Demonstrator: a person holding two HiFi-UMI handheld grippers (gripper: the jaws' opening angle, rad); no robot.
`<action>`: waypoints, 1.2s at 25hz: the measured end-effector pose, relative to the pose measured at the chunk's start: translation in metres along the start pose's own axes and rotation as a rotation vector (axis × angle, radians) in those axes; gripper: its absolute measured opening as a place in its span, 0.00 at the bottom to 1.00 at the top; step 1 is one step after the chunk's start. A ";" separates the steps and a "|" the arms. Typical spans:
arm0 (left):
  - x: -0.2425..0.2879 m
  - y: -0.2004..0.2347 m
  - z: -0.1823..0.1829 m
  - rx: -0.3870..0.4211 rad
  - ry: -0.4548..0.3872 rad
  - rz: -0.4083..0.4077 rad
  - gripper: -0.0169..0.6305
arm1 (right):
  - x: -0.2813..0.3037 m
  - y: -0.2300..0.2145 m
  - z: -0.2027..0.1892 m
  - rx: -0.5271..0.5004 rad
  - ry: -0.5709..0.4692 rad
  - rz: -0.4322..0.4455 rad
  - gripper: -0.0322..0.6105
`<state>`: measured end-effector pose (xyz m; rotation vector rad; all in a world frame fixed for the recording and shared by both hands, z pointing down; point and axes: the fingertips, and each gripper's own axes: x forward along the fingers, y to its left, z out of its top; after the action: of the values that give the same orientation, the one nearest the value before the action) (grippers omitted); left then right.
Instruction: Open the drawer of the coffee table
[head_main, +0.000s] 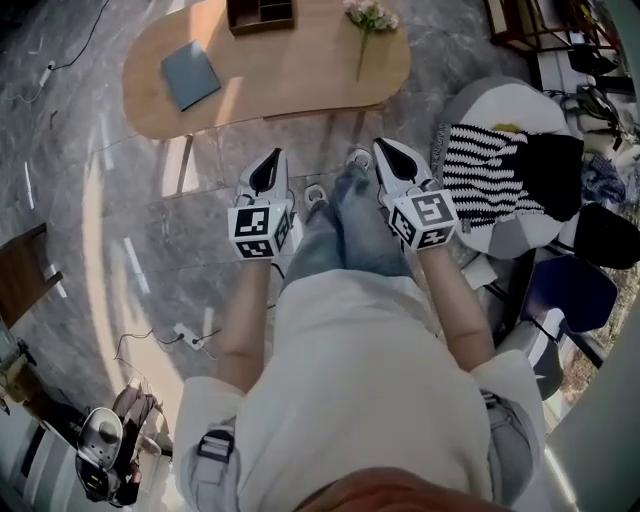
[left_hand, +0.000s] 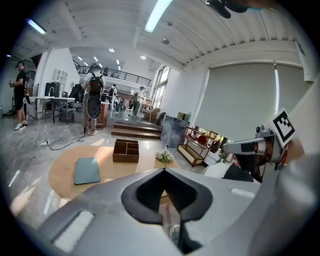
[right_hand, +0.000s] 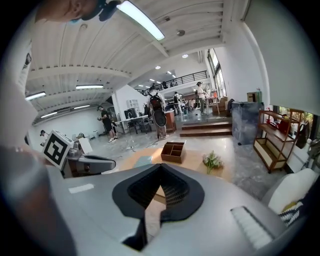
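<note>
The coffee table is an oval, light-wood top on thin legs, at the top of the head view. On it lie a grey-blue notebook, a divided wooden box and a small bunch of flowers. No drawer front shows in any view. My left gripper and right gripper are side by side over the person's knees, short of the table's near edge, and point at it. Both are shut with nothing between the jaws. The table lies ahead in both gripper views.
A white seat with a black-and-white striped cloth stands at the right. A power strip and cables lie on the marble floor at the left, near dark wooden furniture. A shelf and people stand far behind the table.
</note>
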<state>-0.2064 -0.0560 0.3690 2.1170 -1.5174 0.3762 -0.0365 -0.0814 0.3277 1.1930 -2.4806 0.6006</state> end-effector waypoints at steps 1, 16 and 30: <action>0.007 0.005 -0.008 -0.006 0.010 0.004 0.02 | 0.006 -0.007 -0.006 0.003 0.009 -0.005 0.05; 0.084 0.072 -0.103 -0.093 0.128 0.085 0.02 | 0.087 -0.097 -0.096 0.052 0.111 -0.074 0.05; 0.161 0.116 -0.190 -0.099 0.209 0.130 0.02 | 0.143 -0.154 -0.205 0.064 0.226 -0.098 0.05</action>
<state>-0.2484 -0.1097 0.6352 1.8462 -1.5220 0.5390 0.0217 -0.1597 0.6051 1.1903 -2.2183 0.7479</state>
